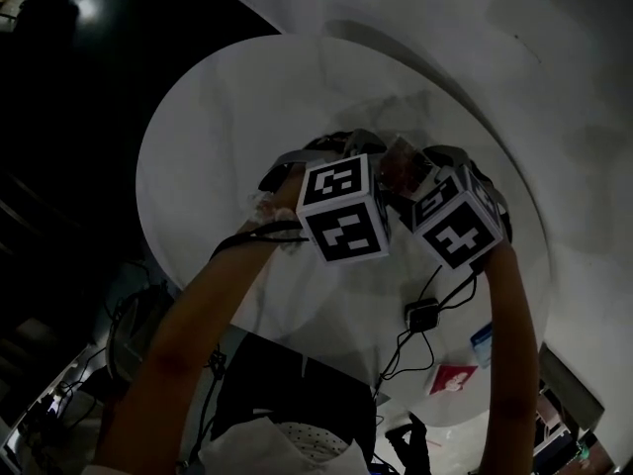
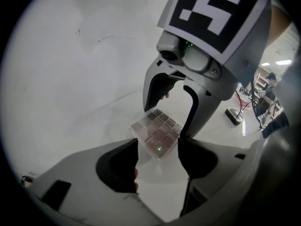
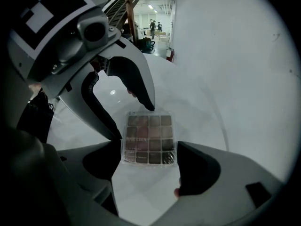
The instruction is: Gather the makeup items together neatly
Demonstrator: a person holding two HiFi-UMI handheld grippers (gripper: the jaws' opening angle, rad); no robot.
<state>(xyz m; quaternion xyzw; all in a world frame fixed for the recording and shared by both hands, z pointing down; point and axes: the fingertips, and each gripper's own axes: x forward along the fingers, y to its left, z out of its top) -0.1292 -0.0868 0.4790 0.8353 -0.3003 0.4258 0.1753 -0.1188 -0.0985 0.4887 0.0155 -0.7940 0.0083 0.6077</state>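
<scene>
Left gripper (image 2: 157,149): jaws released and standing wide, pointed steeply down, nothing clamped. Right gripper (image 3: 148,157): likewise spread, no grasp. Both are aimed at the one task item I can find, the eyeshadow palette (image 3: 149,138), which lies flat on the white round table (image 1: 198,166), lid up, directly below the two grippers. Each gripper view shows the opposite gripper's jaw tips bracketing the palette from the far side, at or just beside its edges; I cannot confirm contact. My judgement is that the open jaws are serving as fences to square or nudge the palette rather than lift it. Surroundings: a small black box with its cable (image 1: 423,313) and a red card (image 1: 453,379) lie nearer the table's front edge, well apart from the palette. Obstruction: the two grippers crowd each other, and their marker cubes hide most of the palette in the head view. I see no other makeup.
</scene>
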